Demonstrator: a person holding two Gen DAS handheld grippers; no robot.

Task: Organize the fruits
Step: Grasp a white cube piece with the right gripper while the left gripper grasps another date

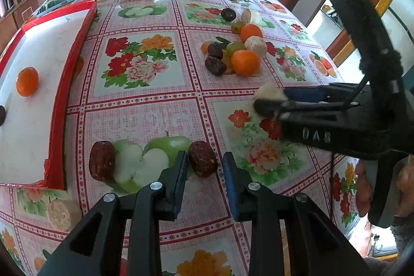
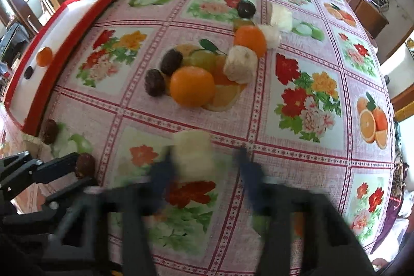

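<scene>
Left wrist view: left gripper [image 1: 204,167] jaws parted around wrinkled brown date [image 1: 202,159].
Right gripper [image 2: 204,167] jaws apart, pale chunk [image 2: 192,150] between, blurred. Squeeze date centrally, carry left to red-rimmed white tray [image 1: 72,64].

The left tool [image 1: 204,167] sits low over the tabletop [image 1: 155,115]. Its two blue-tipped fingers [image 1: 181,167] are spread apart and point forward, with a gap between them. The right tool [image 2: 204,167] reaches in from the right side. In the left view its fingers lie almost flat and point to the left. In its own view it looks blurry, and its fingers stand apart. A hand [image 1: 362,188] grips the handle of the right tool at the far right edge.
</scene>
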